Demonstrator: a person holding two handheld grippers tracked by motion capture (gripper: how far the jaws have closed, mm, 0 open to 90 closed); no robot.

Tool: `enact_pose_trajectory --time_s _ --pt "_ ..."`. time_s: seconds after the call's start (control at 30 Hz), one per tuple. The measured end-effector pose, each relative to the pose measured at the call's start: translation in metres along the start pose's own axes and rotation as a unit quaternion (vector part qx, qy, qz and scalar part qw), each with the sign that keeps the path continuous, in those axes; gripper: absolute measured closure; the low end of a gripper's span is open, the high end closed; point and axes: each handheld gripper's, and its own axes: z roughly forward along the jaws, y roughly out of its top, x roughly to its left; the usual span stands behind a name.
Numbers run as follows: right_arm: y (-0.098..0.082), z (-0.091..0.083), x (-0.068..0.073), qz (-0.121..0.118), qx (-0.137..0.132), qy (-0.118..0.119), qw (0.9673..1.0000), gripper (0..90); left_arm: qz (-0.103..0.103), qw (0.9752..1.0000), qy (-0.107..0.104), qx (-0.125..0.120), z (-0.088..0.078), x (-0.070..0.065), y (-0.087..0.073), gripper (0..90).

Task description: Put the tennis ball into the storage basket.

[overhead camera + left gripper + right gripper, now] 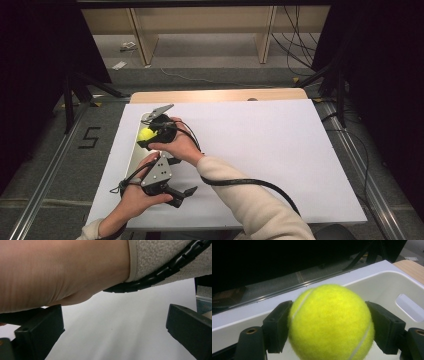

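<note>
At left, the left gripper [181, 196] rests low over the white tabletop sheet [260, 150], jaws spread and empty. The right gripper [329, 325] clamps a fuzzy yellow tennis ball [331, 322] above the pale rectangular plastic bin [387, 287]. A clean drop likely requires centring the ball over the bin's cavity before releasing.

A lab: dark curtains [30, 50]; metal rails [45, 170]; loose floor cables [295, 45].

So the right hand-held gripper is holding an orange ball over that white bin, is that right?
Not quite: the ball is yellow, a tennis ball, as the right gripper view shows. The rest holds: the right hand-held gripper clamps it between its jaws over the white bin.
</note>
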Motion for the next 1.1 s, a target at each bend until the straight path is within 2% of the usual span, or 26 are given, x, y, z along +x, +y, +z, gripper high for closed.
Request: enact_pose_trajectory --time_s 0.5,0.8,1.1 --pt "0.004 -0.01 -0.005 0.008 -0.024 -0.008 0.9997 16.2 -0.001 1.0 0.0 0.0 0.0 0.0 0.0 0.9" --pt "0.004 -0.021 -0.006 0.008 -0.03 -0.008 0.9995 16.0 -0.002 1.0 0.0 -0.001 0.0 0.0 0.0 0.9" --pt "0.002 -0.04 -0.009 0.008 -0.038 -0.013 0.9991 15.9 -0.002 1.0 0.0 0.0 0.0 0.0 0.0 0.9"
